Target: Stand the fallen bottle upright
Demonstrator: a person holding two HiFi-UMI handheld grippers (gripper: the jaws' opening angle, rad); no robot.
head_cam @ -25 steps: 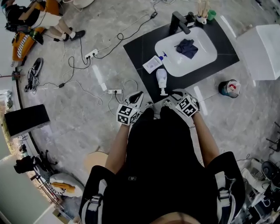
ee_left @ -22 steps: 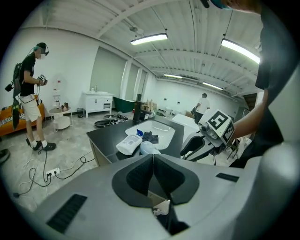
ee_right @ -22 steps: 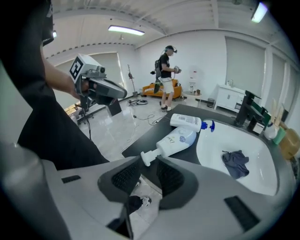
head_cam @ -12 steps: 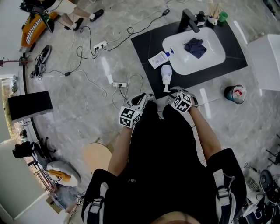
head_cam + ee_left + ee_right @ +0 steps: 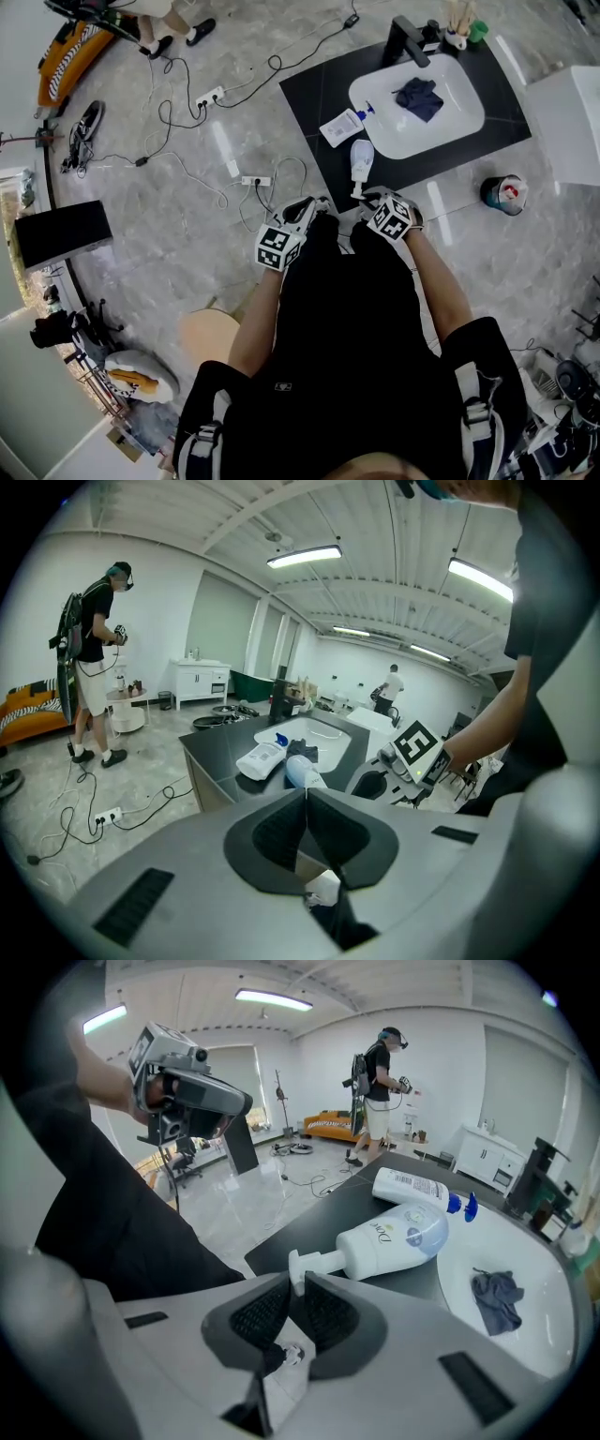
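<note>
A white pump bottle (image 5: 361,157) lies on its side on the dark counter (image 5: 314,103), body toward the sink and pump head toward me. In the right gripper view the bottle (image 5: 398,1237) stretches away from my right gripper (image 5: 298,1283), whose jaws are closing with the pump head caught between their tips. In the head view the right gripper (image 5: 362,198) sits at the counter's near edge. My left gripper (image 5: 309,204) hangs just left of it, off the counter, shut and empty; its own view has the left gripper (image 5: 306,794) aimed at the bottle (image 5: 302,772).
A second bottle with a blue cap (image 5: 341,127) lies beside the white sink (image 5: 450,122), which holds a dark cloth (image 5: 419,98). A black faucet (image 5: 405,42) stands behind. Cables and a power strip (image 5: 251,180) cross the floor. A bin (image 5: 500,194) stands right, a stool (image 5: 208,337) near left.
My right gripper has come down and forward to the bottle's pump head, and its jaws have narrowed around it. The left gripper has stayed put.
</note>
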